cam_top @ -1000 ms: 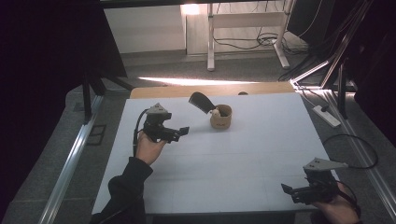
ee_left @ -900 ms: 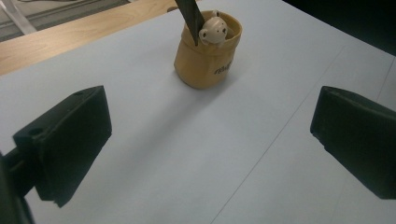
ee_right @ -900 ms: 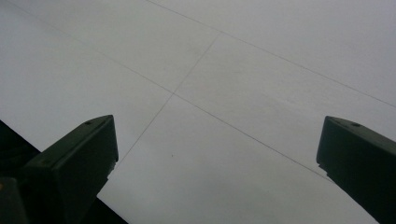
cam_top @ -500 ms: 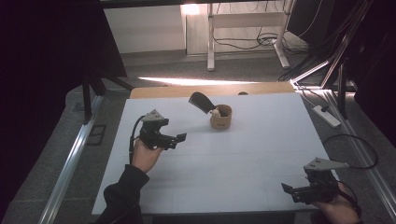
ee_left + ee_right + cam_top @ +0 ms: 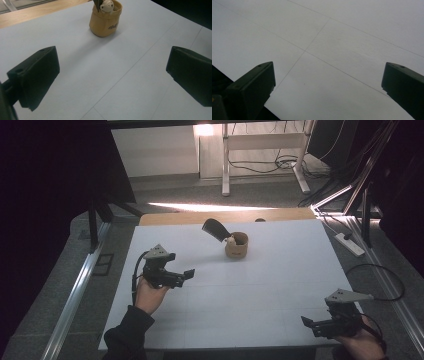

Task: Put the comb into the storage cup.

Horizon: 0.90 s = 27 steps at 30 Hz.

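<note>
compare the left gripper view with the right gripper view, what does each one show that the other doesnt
The left gripper view alone has the tan pouch with a small pale figure poking out of its top, and a strip of wooden edge behind. The right gripper view alone has a dark area past the sheet's edge. Both show two black jaws spread wide over the white sheet with thin lines.

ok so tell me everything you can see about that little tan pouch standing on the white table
The small tan fabric pouch stands upright on the white table, toward its far edge. It looks soft, with a rolled rim and small dark lettering on its side. A cream bear-like figure peeks out, and a black curved object leans from it. Neither gripper touches it.
</note>
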Tool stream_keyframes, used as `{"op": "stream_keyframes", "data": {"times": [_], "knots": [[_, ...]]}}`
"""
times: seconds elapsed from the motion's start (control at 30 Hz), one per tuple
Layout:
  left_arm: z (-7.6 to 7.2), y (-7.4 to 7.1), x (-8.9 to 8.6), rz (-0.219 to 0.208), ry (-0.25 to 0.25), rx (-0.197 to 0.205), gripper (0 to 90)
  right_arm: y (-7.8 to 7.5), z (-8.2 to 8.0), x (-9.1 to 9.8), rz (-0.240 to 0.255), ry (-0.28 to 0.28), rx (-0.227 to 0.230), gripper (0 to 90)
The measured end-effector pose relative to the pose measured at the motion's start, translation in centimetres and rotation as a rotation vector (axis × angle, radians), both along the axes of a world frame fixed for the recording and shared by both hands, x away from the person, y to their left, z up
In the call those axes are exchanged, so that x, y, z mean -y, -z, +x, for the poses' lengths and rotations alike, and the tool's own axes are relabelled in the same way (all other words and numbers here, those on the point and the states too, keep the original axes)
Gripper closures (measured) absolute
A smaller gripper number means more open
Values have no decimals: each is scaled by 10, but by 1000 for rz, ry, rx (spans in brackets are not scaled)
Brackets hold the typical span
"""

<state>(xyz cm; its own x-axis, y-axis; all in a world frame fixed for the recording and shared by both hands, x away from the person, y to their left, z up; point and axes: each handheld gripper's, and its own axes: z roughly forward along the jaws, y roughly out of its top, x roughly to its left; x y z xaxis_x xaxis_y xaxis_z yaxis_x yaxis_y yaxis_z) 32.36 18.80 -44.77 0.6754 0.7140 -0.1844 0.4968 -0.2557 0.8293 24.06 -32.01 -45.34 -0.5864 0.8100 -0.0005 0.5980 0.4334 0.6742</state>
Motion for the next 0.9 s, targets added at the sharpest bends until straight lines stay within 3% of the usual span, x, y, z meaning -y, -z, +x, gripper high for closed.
{"op": "stream_keyframes", "data": {"times": [0.3,0.9], "knots": [[-15,3,-9,-14,-14,-10,0,0,0,-1,-3,-3,0,0],[-47,7,-19,7,-25,-8,0,0,0,-2,-8,-6,-1,0]]}}
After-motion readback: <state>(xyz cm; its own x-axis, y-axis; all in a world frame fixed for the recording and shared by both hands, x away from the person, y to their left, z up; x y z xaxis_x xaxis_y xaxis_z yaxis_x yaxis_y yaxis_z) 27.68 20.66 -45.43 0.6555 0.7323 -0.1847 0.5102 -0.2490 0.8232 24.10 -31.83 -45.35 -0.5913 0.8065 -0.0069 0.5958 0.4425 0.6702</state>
